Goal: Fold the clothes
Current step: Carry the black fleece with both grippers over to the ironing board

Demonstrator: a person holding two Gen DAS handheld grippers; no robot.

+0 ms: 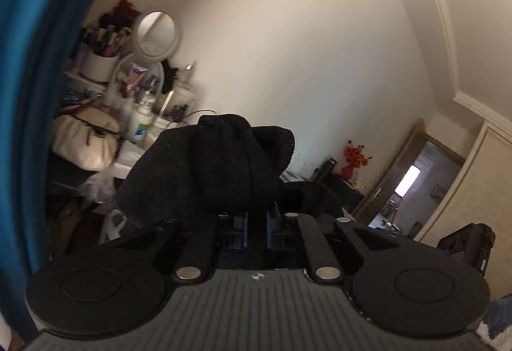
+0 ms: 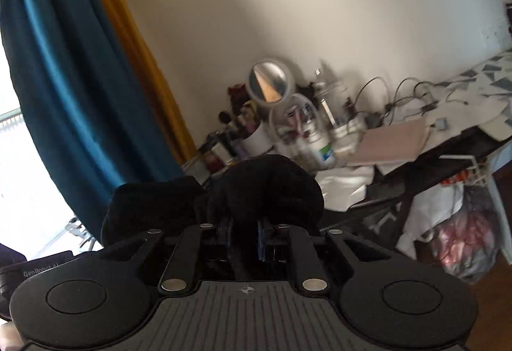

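**Black garment gripped by both grippers, raised in front of cluttered worktop**

Black garment [image 1: 220, 165] is bunched over the tips of the left gripper [image 1: 256, 216]. The blue-padded fingers [image 1: 244, 229] stand nearly together with a fold of the dark cloth pinched between them. The cloth drapes outward to both sides and covers the fingertips.

In the right wrist view the same black garment [image 2: 268, 187] is heaped over the right gripper [image 2: 244, 232]. Its fingers [image 2: 260, 239] are likewise drawn close and clamp a fold of the fabric. A second lobe of cloth hangs toward the left edge of that gripper.

Position of the garment: held up off any surface, in front of a pale wall, with each gripper holding its own portion.

Background, both views (partly blurred):
- A worktop [image 2: 454, 139] along the wall carries bottles, cables, papers and a white cup of brushes.
- A round mirror [image 1: 156, 32] stands among the bottles.
- A blue curtain [image 2: 64, 79] hangs at the left.
- A filled plastic bag [image 2: 464, 239] sits below the worktop.
- An open doorway [image 1: 412, 187] lies at the right of the left wrist view.
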